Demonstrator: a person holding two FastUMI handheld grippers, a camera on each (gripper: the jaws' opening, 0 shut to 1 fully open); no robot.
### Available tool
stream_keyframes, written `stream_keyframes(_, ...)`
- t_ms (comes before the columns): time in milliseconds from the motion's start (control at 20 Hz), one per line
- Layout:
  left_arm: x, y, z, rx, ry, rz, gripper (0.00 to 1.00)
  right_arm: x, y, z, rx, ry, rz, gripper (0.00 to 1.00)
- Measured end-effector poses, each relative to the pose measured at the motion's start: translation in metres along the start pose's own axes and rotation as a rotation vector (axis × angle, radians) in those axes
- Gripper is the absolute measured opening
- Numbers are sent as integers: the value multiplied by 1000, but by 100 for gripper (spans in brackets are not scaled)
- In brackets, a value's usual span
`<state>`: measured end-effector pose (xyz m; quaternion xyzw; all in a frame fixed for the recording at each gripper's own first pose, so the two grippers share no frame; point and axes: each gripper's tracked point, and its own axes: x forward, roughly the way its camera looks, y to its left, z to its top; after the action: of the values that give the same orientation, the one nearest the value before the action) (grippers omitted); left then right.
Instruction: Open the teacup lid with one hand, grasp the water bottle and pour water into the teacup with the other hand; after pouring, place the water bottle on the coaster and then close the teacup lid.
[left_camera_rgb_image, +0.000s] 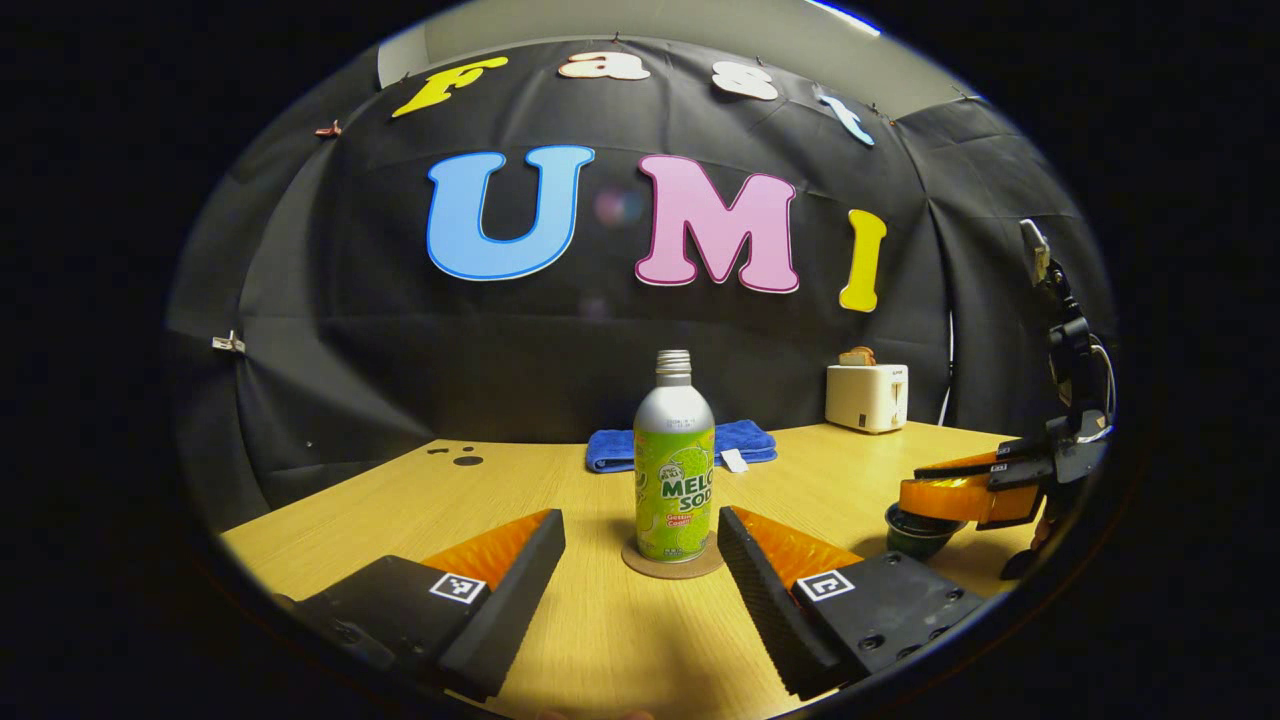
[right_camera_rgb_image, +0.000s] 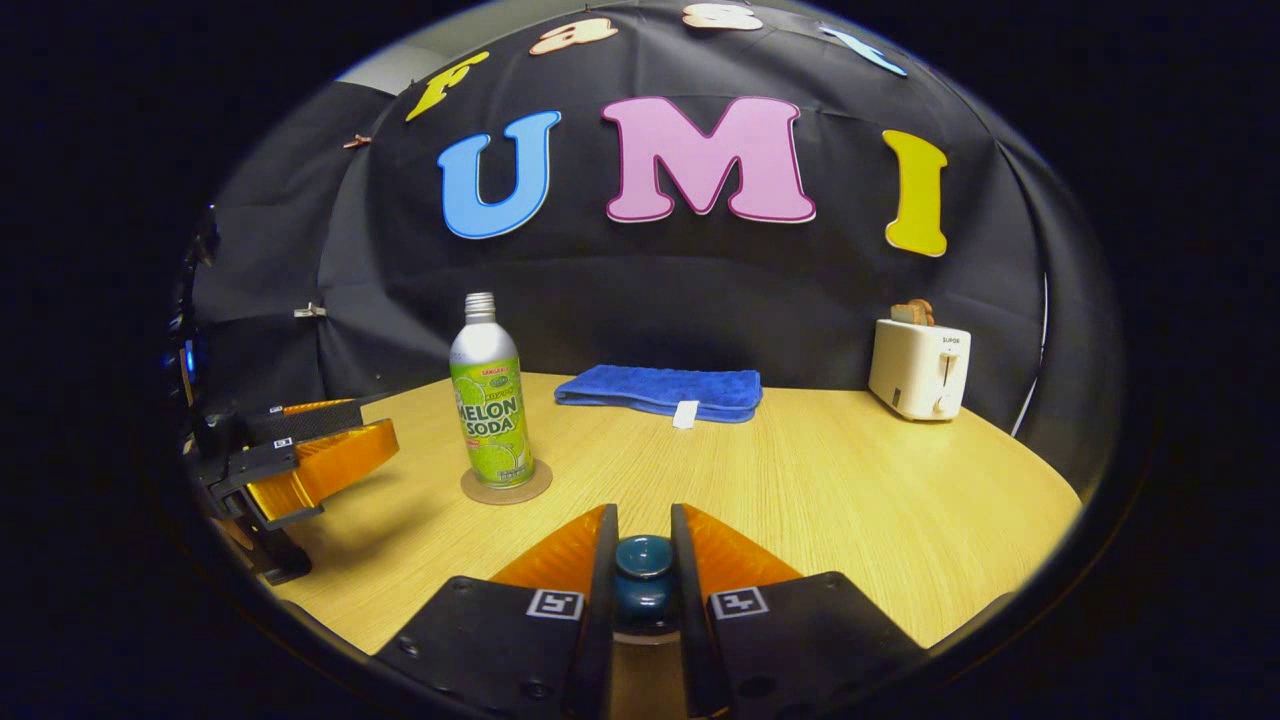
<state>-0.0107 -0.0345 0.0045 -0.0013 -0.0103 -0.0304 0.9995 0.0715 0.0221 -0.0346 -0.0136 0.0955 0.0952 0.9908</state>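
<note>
Bottle (left_camera_rgb_image: 674, 468) labelled "MELON SODA" upright on coaster (left_camera_rgb_image: 672, 564), left gripper (left_camera_rgb_image: 640, 560) jaws open, right gripper (right_camera_rgb_image: 643, 560) jaws clamped on lid knob (right_camera_rgb_image: 643, 562).

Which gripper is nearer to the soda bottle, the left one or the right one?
Left. The left gripper is open right in front of the soda bottle. The right gripper is off to the side, shut on the teacup lid's knob.

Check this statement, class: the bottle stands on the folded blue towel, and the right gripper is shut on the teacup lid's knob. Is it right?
Not quite. The bottle stands on the round coaster, as the right gripper view shows; the blue towel lies behind it. The right gripper is indeed shut on the lid's knob.
</note>
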Motion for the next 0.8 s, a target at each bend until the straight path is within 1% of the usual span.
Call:
stream_keyframes(50,0,0,1,0,0,0,97,0,0,0,-1,0,1,27)
stream_keyframes(100,1,-1,1,0,0,0,97,-2,-1,2,2,-3,0,27)
stream_keyframes(150,1,0,1,0,0,6,97,-3,-2,2,9,-7,-1,34)
stream_keyframes(200,0,0,1,0,0,9,97,-4,-3,3,15,-18,-3,35)
stream_keyframes(250,-2,-1,1,0,0,12,97,-8,-5,7,19,-40,-8,37)
stream_keyframes(300,-2,-2,0,0,-1,14,97,-12,-5,11,18,-67,-7,45)
stream_keyframes(350,-4,-3,1,0,-1,18,97,-15,-1,16,13,-98,7,63)
stream_keyframes(400,-6,-4,1,0,-2,23,97,-20,2,21,10,-130,26,66)
stream_keyframes(450,-8,-6,1,0,-2,29,97,-24,3,25,11,-164,35,82)
stream_keyframes(500,-8,-8,1,0,-2,33,97,-28,3,29,9,-201,41,87)
stream_keyframes(550,-10,-10,1,0,-2,37,97,-31,0,32,11,-224,33,94)
stream_keyframes(650,-14,-12,0,-1,-1,54,97,-35,-8,28,12,-220,7,99)
stream_keyframes(800,-18,-16,0,-2,-1,80,97,-43,-35,27,20,-221,-91,99)
